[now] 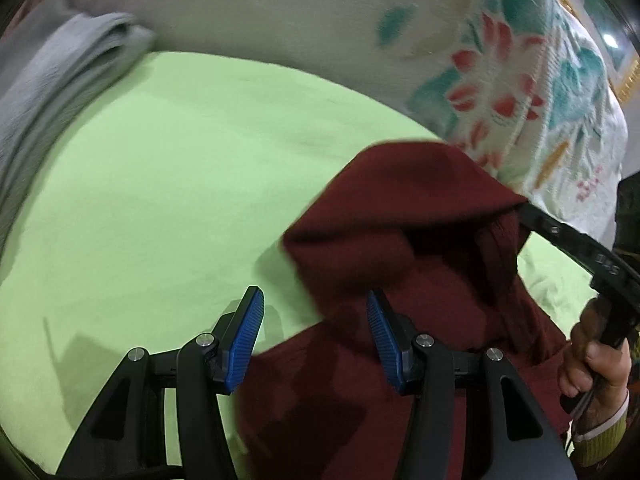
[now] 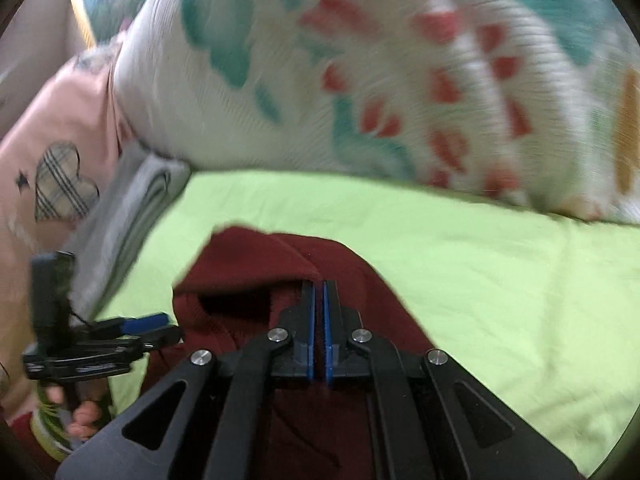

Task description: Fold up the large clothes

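a maroon garment [image 2: 280,264] lies bunched on a lime green sheet [image 2: 480,280], towards its near edge. the right gripper [image 2: 319,292] has its blue pads pressed together on a raised fold of the garment. the left gripper [image 1: 316,308] hovers with its fingers spread apart, one pad against the cloth. a floral pillow [image 2: 320,60] and folded grey cloth [image 1: 60,76] border the sheet's far edge.

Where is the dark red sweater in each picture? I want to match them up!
Left wrist view: the dark red sweater fills the lower right, lifted off the green sheet, beside the open left gripper.
Right wrist view: it sits low in the middle, pinched by the right gripper.
Shared landmark: the folded grey cloth at the left edge of both.
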{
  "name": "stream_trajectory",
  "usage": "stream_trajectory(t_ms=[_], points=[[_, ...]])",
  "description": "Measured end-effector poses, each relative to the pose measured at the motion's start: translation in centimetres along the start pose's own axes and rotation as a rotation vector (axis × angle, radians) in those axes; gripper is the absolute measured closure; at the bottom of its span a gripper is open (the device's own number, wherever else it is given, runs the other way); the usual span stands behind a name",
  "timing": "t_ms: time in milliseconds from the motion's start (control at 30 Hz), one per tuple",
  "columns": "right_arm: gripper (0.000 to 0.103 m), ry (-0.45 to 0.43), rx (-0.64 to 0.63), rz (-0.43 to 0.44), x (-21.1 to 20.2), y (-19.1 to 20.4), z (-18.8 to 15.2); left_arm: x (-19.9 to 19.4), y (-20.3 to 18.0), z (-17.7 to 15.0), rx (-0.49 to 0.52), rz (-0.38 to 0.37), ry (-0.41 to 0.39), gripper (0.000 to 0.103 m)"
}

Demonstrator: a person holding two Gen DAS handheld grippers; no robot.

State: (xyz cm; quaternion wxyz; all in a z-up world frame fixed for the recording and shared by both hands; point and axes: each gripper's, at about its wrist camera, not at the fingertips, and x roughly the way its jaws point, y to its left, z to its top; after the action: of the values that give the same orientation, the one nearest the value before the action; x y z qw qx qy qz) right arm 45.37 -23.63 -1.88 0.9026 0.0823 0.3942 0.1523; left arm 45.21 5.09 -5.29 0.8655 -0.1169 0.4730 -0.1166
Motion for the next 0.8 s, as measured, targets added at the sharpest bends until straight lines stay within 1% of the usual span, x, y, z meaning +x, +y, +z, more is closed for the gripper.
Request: stream_trajectory(t_ms=[33, 133, 200, 267, 300, 333, 367, 400, 467, 500, 533, 567, 600, 667, 733, 800], points=[[0.100, -0.010, 0.017, 0.006, -1.0, -0.6, -0.2, 0.2, -0.5, 0.2, 0.018, 0.004, 0.001, 0.049], [0.100, -0.026, 0.042, 0.003, -3.7, -1.9, -0.8, 1.4, -2.7, 1.2, 0.080, 0.052, -0.010, 0.049], [0.100, -0.035, 0.038, -0.017, -4.5, -2.1, -1.2, 2.0, -3.8, 1.4, 0.113, 0.070, -0.009, 0.049], [0.100, -0.055, 0.050, -0.031, -5.8, -2.8, -1.7, 2.4, -4.6, 1.4, 0.148, 0.110, -0.017, 0.049], [0.100, -0.062, 0.062, -0.031, -6.0, -3.1, -1.8, 2.6, -4.7, 1.4, 0.151, 0.118, -0.017, 0.050], [0.100, -0.073, 0.081, -0.027, -6.7, -3.7, -2.0, 2.6, -4.7, 1.3, 0.150, 0.114, -0.020, 0.054], [0.100, -0.077, 0.094, -0.022, -6.7, -3.9, -2.1, 2.5, -4.8, 1.3, 0.148, 0.103, -0.023, 0.066], [0.100, -0.082, 0.105, -0.022, -6.8, -4.2, -2.3, 2.3, -4.9, 1.4, 0.143, 0.086, -0.025, 0.072], [0.100, -0.088, 0.116, -0.034, -7.4, -4.8, -2.8, 1.7, -5.2, 1.5, 0.131, 0.020, -0.040, 0.071], [0.100, -0.087, 0.117, -0.035, -7.6, -5.0, -2.9, 1.2, -5.3, 1.4, 0.131, -0.024, -0.052, 0.070], [0.100, -0.087, 0.120, -0.036, -7.9, -5.2, -3.1, 0.7, -5.4, 1.4, 0.136, -0.048, -0.065, 0.068], [0.100, -0.086, 0.123, -0.033, -8.1, -5.4, -3.2, 0.1, -5.7, 1.4, 0.153, -0.072, -0.080, 0.064], [0.100, -0.088, 0.124, -0.034, -8.3, -5.4, -3.4, -0.4, -5.9, 1.4, 0.170, -0.085, -0.092, 0.057], [0.100, -0.093, 0.119, -0.032, -8.8, -5.5, -3.6, -0.7, -6.0, 1.5, 0.184, -0.087, -0.102, 0.052], [0.100, -0.097, 0.122, -0.028, -9.0, -5.6, -3.7, -0.1, -6.7, 1.9, 0.194, -0.074, -0.088, 0.053], [0.100, -0.097, 0.126, -0.025, -9.0, -5.6, -3.9, 1.1, -7.6, 2.2, 0.222, -0.045, -0.061, 0.055]])
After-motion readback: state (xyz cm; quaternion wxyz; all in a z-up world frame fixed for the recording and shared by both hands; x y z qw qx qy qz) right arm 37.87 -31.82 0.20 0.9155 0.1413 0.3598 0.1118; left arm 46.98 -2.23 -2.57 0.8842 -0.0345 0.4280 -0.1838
